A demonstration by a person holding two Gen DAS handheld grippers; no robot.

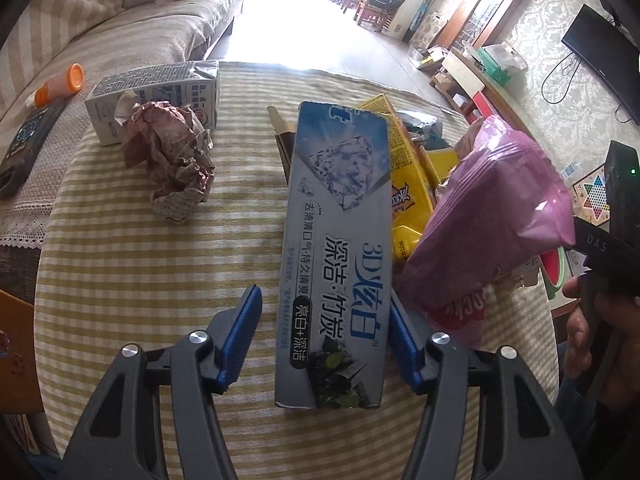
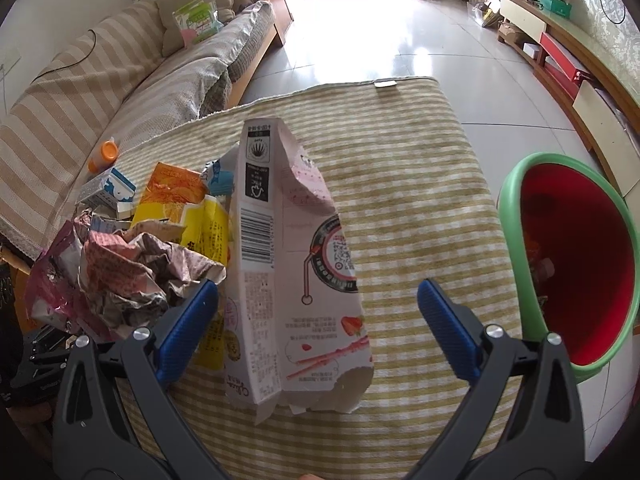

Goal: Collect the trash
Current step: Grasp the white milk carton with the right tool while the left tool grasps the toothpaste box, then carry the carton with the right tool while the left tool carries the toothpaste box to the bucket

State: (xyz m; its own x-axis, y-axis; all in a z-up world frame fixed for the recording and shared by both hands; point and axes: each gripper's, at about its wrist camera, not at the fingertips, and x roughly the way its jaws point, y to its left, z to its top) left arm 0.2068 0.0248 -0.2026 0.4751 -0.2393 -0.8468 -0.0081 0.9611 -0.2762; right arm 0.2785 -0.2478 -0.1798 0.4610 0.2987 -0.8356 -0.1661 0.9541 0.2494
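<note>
In the left wrist view my left gripper [image 1: 324, 340] is open, its blue pads on either side of a grey-blue toothpaste box [image 1: 340, 248] lying on the striped tablecloth [image 1: 140, 280]. Crumpled paper [image 1: 168, 160], a small milk carton [image 1: 160, 96], yellow wrappers [image 1: 412, 184] and a pink bag [image 1: 484, 216] lie around it. In the right wrist view my right gripper [image 2: 320, 332] is open around a flattened pink-and-white snack box [image 2: 300, 272]. A red bin with a green rim [image 2: 576, 264] stands at the right, off the table.
A striped sofa [image 2: 100, 92] with an orange-capped tube [image 2: 103, 156] runs along the left. A low shelf with boxes [image 2: 560, 60] lines the right wall. Tiled floor [image 2: 380, 32] lies beyond the table. The other hand-held gripper body [image 1: 616, 248] shows at the right.
</note>
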